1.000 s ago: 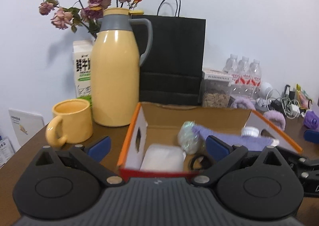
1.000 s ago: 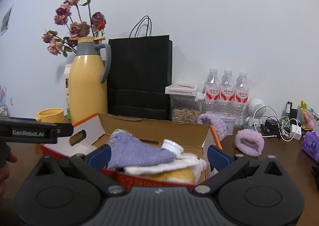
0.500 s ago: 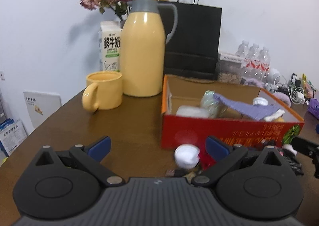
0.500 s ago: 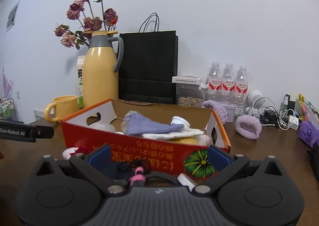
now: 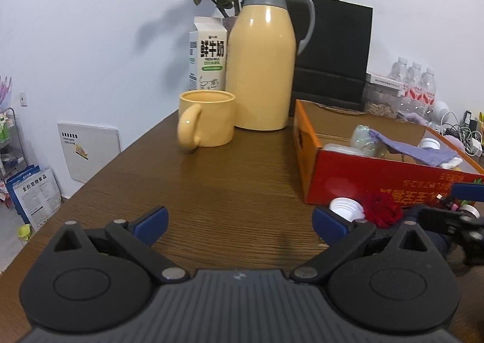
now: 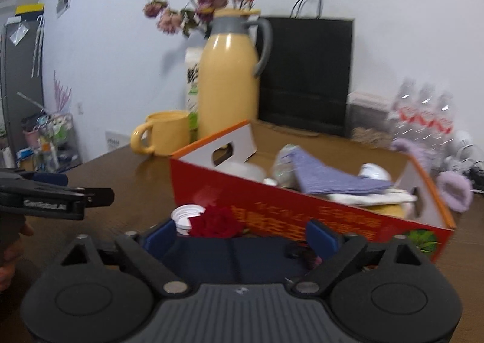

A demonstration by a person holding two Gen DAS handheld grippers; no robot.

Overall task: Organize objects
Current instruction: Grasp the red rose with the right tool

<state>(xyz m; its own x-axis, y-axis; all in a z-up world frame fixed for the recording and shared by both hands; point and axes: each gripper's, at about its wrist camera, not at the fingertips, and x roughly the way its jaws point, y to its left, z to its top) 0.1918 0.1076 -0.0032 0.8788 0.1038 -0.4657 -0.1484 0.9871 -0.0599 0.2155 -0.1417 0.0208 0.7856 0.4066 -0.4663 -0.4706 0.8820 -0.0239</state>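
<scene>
An open red cardboard box holds a purple cloth, a white jar and other small things. In front of it lie a white cap and a red fabric rose. My left gripper is open over bare wood, left of the box. My right gripper is low in front of the box. Its jaws are closing, with a flat dark navy thing between the fingers. I cannot see the pads pressing on it.
A yellow thermos jug, yellow mug and milk carton stand left of the box. A black paper bag stands behind it, with water bottles and a purple scrunchie to its right. The table's edge runs at the left.
Both grippers have pulled back from over the box and sunk towards the table. The left one has swung left. The right one's fingers have drawn closer together.
</scene>
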